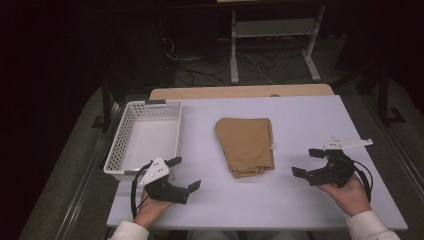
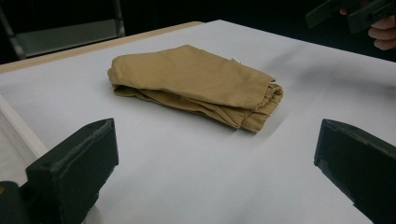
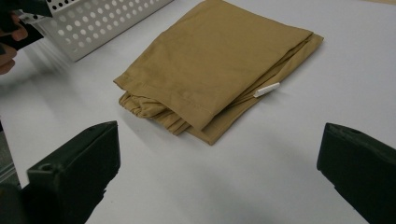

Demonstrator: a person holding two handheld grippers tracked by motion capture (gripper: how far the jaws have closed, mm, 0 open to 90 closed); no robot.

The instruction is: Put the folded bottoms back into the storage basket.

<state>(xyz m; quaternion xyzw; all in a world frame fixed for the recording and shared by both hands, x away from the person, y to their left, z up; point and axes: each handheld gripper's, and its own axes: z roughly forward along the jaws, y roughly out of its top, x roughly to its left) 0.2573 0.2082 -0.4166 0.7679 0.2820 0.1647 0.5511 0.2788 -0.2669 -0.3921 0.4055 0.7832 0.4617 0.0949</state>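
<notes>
Cloth (image 1: 246, 145), tan and folded, is lying flat at counter (image 1: 300, 200) centre, touching neither gripper; a white tag is sticking out at its 3 o'clock edge. Left gripper (image 1: 187, 173) is waiting at 7 o'clock of it, right gripper (image 1: 305, 162) at 4 o'clock, both with jaws spread wide and holding nothing, both aimed inward, likely to take it from two sides. Basket (image 1: 120, 135) is sitting at 9 o'clock, probably the drop-off. Count: one cloth, one basket, two grippers.
</notes>
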